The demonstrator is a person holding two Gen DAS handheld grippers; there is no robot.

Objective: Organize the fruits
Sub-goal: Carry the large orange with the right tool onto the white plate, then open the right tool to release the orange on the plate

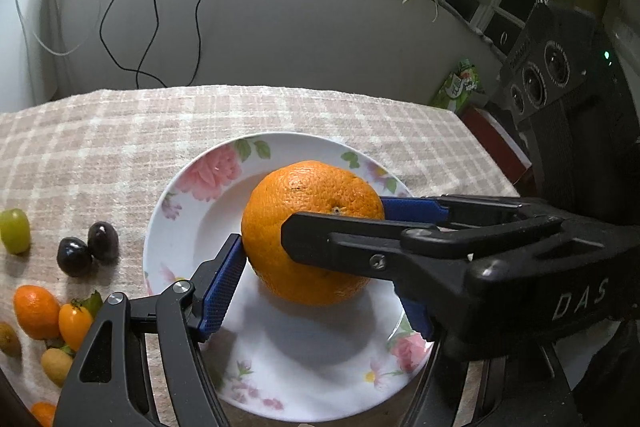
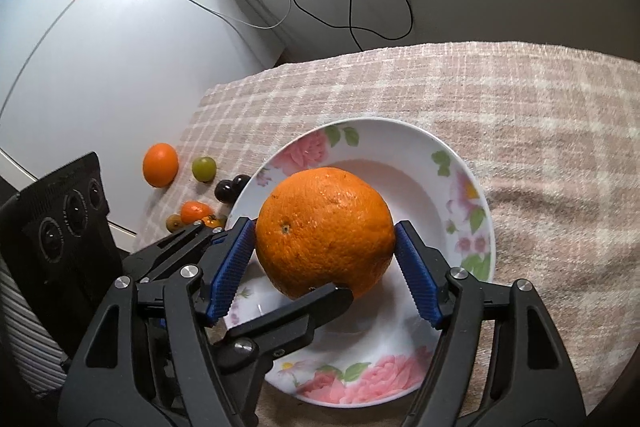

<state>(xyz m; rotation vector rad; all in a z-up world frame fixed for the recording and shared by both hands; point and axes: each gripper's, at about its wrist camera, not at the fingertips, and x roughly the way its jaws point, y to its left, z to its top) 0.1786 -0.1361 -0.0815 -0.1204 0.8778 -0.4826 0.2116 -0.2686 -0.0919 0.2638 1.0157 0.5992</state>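
Left wrist view: a large orange (image 1: 312, 231) is sitting in a floral plate (image 1: 188, 227) on a checked tablecloth (image 1: 120, 131). The left gripper (image 1: 320, 287) is reaching in from 6 o'clock, jaws spread wide around the fruit; its left blue pad (image 1: 222, 291) is lying against the orange's 8 o'clock side, while its right pad is mostly hidden behind the right gripper (image 1: 332, 223), which is coming in from 3 o'clock and crossing over the fruit. Whether the left gripper is squeezing cannot be told. At 9 o'clock of the plate, two dark grapes (image 1: 86, 249), a green grape (image 1: 15, 230) and small orange fruits (image 1: 48, 315) are lying on the cloth.

Right wrist view: the right gripper (image 2: 324, 271) is straddling the same orange (image 2: 326, 227) over the plate (image 2: 460, 195), jaws wide; its left pad (image 2: 232, 271) is touching the fruit at 9 o'clock, its right pad (image 2: 418, 283) sitting just beside it at 3 o'clock, no firm pinch visible. One black finger of the left gripper (image 2: 304, 311) is meeting the orange at 6 o'clock. A small mandarin (image 2: 160, 165) and the other little fruits are lying off the plate at 10 o'clock.
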